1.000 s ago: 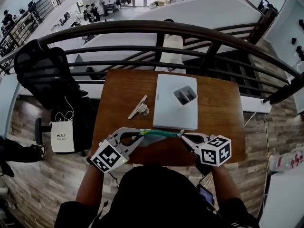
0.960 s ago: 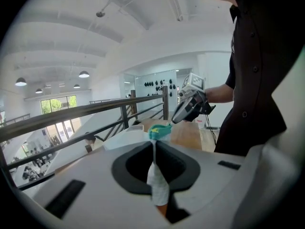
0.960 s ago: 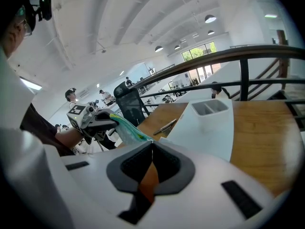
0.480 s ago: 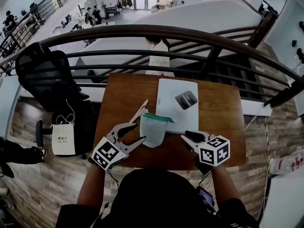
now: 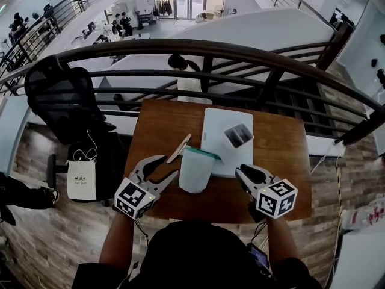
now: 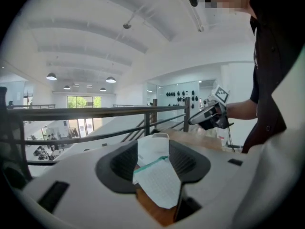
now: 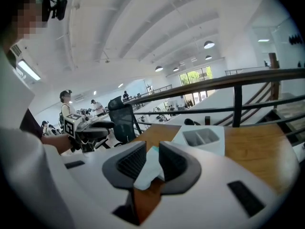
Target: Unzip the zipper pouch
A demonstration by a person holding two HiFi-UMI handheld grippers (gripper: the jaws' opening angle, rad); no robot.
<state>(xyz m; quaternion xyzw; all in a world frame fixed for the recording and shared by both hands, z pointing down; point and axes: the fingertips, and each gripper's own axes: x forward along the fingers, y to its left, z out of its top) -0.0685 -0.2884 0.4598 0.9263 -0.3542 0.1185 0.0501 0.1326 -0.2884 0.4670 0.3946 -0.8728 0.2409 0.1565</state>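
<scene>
The zipper pouch (image 5: 195, 170) is white mesh with a green zipper (image 5: 202, 153) along its far edge. It lies on the wooden table (image 5: 274, 143), partly on the white board, and neither gripper touches it. My left gripper (image 5: 168, 167) is just left of it, open and empty. My right gripper (image 5: 242, 172) is to its right, apart from it, its jaws narrow and closing on nothing. In the left gripper view the pouch (image 6: 157, 175) shows beyond the gap of the left gripper (image 6: 153, 161). In the right gripper view the pouch (image 7: 148, 168) lies past the right gripper (image 7: 147, 159).
A white board (image 5: 219, 155) with a grey two-compartment holder (image 5: 237, 136) lies behind the pouch. A slim pale tool (image 5: 178, 148) lies on the table to the left. A dark railing (image 5: 198, 47) runs past the far edge; a black chair (image 5: 60, 95) stands left.
One second ago both grippers held the pouch stretched between them. Both have let go; the pouch now lies on the table and the grippers have drawn back to either side.
</scene>
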